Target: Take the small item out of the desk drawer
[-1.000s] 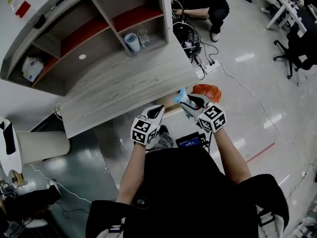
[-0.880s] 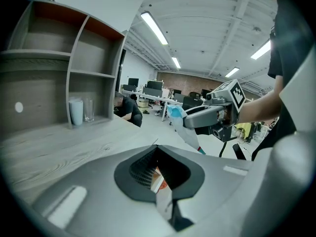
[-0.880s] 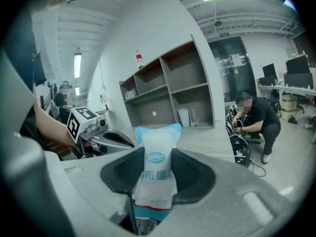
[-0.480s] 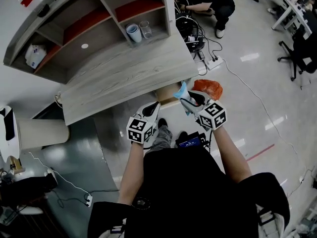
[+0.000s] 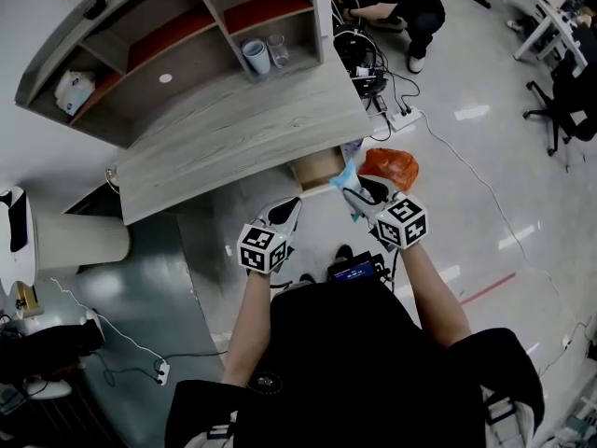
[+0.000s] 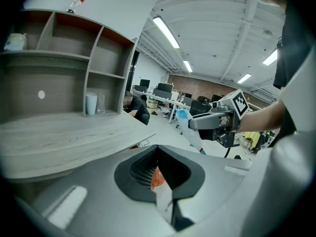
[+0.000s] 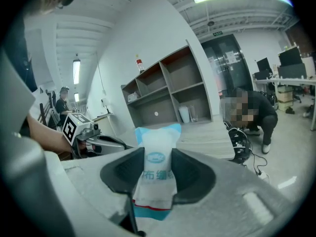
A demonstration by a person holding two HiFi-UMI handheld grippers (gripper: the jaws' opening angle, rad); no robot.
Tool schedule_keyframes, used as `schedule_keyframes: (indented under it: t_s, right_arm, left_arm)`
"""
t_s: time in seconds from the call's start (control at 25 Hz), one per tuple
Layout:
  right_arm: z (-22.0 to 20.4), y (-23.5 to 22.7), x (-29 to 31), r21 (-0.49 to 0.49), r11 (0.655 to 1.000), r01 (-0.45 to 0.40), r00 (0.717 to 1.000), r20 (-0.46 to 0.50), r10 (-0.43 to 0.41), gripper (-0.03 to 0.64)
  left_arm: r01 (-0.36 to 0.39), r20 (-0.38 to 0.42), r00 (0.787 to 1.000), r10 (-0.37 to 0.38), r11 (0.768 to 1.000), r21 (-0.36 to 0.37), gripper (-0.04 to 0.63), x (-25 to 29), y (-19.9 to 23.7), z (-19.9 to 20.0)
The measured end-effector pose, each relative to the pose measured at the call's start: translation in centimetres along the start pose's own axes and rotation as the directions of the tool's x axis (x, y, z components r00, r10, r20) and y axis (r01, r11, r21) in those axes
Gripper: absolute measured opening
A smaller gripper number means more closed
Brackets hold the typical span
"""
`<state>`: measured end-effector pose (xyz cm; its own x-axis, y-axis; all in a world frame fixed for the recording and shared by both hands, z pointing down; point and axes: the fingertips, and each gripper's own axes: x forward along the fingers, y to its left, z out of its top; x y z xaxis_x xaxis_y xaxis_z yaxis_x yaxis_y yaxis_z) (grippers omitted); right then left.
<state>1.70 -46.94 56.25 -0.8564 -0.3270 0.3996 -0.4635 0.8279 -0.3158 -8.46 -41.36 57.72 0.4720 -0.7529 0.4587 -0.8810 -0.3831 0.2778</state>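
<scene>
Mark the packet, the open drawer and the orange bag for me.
packet (image 7: 157, 169): right gripper view, its white middle, between the jaws.
drawer (image 5: 313, 170): head view, its brown inside.
orange bag (image 5: 392, 168): head view, centre of the bag.

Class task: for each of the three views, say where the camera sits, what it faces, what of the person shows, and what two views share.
Head view: on the person's head, looking steeply down at the desk; arms, left gripper and right gripper show.
Left gripper view: on the left gripper, facing the shelves; the right gripper shows, holding the packet.
Right gripper view: on the right gripper, facing its gripped packet; the left gripper shows.
Shared: both gripper views show the shelves.
</scene>
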Motion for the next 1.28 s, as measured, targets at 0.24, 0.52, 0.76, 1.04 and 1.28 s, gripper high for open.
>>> schedule_keyframes:
  t_s: [0.24,0.52,0.76,1.04,1.28]
  right_arm:
    - [-0.5,2.1,-1.0,0.007,0.999,0.050,0.999,0.014,-0.050,0.170]
    - [-1.7,6.7,-1.1,0.029,0.995,0.098,0.995,0.027,-0.098,0.170]
    - [-3.6,10.6,-2.0,0.030,0.993,0.117,0.993,0.021,-0.117,0.170]
    - [-5.3,14.3,-3.2,0.025,0.991,0.132,0.991,0.026,-0.133,0.170]
    - [-6.5,17.0,-4.5,0.026,0.989,0.145,0.989,0.035,-0.146,0.170]
  left_arm:
    - [0.069,0.050,0.996,-0.070,0.997,0.023,-0.006,-1.9,-1.9,0.8]
    - [0.121,0.055,0.991,-0.122,0.992,0.021,-0.005,-5.9,-3.2,-2.0]
    - [0.117,0.061,0.991,-0.117,0.993,0.006,-0.003,-9.4,-3.5,-4.8]
    - [0.132,0.073,0.989,-0.132,0.991,0.003,-0.002,-12.6,-4.5,-7.1]
    - [0.150,0.083,0.985,-0.151,0.989,0.016,-0.002,-14.4,-5.8,-8.4]
